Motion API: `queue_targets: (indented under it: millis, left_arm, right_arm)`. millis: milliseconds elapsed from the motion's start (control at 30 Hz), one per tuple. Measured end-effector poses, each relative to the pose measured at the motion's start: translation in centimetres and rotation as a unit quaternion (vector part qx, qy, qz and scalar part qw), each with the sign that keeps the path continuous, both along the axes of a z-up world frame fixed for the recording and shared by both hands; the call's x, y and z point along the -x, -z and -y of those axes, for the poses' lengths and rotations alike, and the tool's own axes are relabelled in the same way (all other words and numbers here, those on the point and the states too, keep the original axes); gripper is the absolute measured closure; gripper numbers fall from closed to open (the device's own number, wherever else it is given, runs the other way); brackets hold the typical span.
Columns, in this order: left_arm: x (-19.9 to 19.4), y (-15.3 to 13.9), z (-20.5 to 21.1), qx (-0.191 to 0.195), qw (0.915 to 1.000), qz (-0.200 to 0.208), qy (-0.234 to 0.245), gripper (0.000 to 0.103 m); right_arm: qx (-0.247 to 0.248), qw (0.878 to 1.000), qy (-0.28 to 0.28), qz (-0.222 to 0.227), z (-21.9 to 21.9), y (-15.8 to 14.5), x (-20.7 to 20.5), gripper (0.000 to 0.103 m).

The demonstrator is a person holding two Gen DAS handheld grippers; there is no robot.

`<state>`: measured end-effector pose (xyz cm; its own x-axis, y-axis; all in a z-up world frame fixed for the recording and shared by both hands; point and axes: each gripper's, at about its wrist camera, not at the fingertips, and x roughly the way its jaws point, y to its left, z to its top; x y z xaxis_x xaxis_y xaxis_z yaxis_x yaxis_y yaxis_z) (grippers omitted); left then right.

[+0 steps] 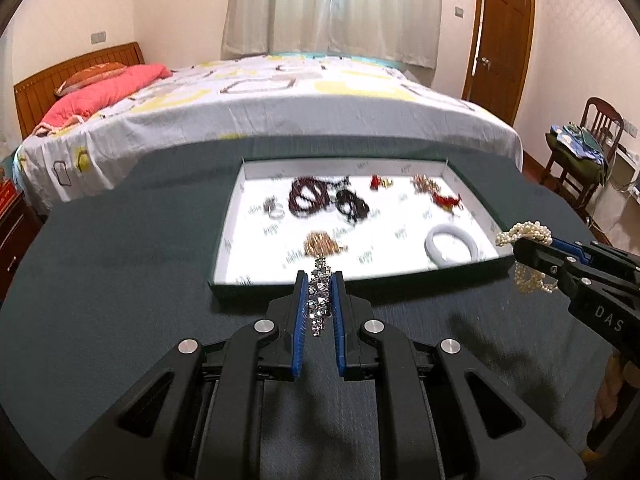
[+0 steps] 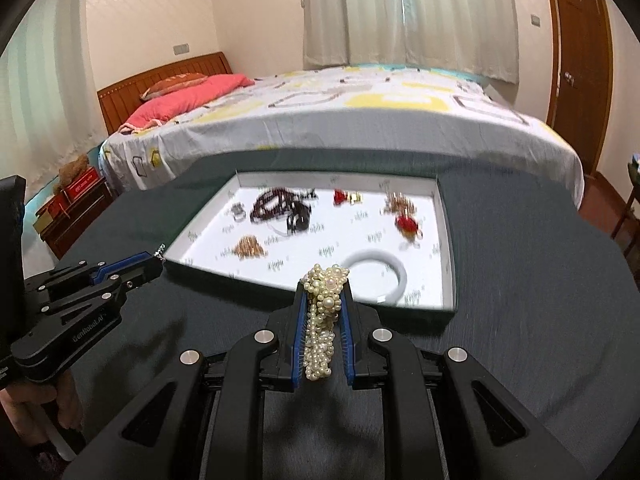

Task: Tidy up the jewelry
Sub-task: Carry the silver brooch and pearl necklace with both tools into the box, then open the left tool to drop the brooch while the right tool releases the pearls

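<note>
My left gripper [image 1: 319,280] is shut on a sparkly silver crystal piece [image 1: 319,300], held above the dark table just short of the tray's near edge. My right gripper [image 2: 325,286] is shut on a bunched pearl bracelet [image 2: 322,320], its loose end dangling between the blue pads. From the left wrist view, the right gripper [image 1: 520,246] with the pearl bracelet [image 1: 524,234] hovers by the tray's near right corner. The shallow white-lined tray [image 1: 472,184] holds dark bead strands [image 1: 310,198], a gold piece [image 1: 322,242], red ornaments [image 1: 446,200] and a white bangle [image 1: 452,246].
The tray [image 2: 446,240] lies on a round table [image 1: 120,248] with a dark green cloth. A bed [image 1: 280,96] with a patterned sheet stands right behind it. A wooden chair [image 1: 592,148] piled with things is at the far right, and a door [image 1: 504,32] beyond it.
</note>
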<state>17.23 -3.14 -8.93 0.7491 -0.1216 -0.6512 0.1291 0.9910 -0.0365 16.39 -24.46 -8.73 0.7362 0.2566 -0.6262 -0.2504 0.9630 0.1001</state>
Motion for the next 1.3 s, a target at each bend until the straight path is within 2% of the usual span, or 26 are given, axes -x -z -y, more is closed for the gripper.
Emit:
queue_targets:
  millis: [300,467,667,833,1133,1200,1267,1300]
  left_arm:
    - [-3.4,-2.7,-0.8,-0.001,0.999,0.044,-0.011,0.091]
    - [-7.1,-1.9,-0.6,-0.004,0.9989,0.043,-0.016,0.091]
    - [-11.3,1.9,-1.0,-0.013,0.9996,0.005,-0.026,0.091]
    - [-12.8,4.6,-1.1,-0.026,0.9991,-0.022,-0.028,0.091]
    - [-14.1,6.7,-2.1,-0.016,0.9971,-0.063,-0.039,0.091]
    - [-14.1,6.7,-2.1,-0.017,0.9971,-0.063,-0.038,0.083]
    - [-14.1,6.7,-2.0,-0.022,0.997,-0.062,-0.039,0.065]
    - [-14.1,6.7,-2.0,-0.021,0.9971,-0.062,-0.039,0.062]
  right_arm:
    - [0.005,0.999,-0.014,0.045,-2.1,-3.1,-3.6,0.087]
    - [0.006,0.999,-0.015,0.044,-3.6,-2.0,-7.1,0.087]
    - [0.016,1.0,-0.009,0.007,-5.0,2.1,-10.7,0.087]
    - [0.027,0.999,-0.008,-0.02,-5.9,4.7,-12.3,0.087]
    - [0.04,0.998,-0.006,-0.052,-6.3,6.6,-13.4,0.087]
    - [0.041,0.998,-0.007,-0.055,-6.3,6.8,-13.4,0.086]
    - [0.041,0.997,-0.008,-0.059,-6.3,7.0,-13.5,0.086]
    - [0.042,0.997,-0.007,-0.06,-6.3,7.0,-13.5,0.086]
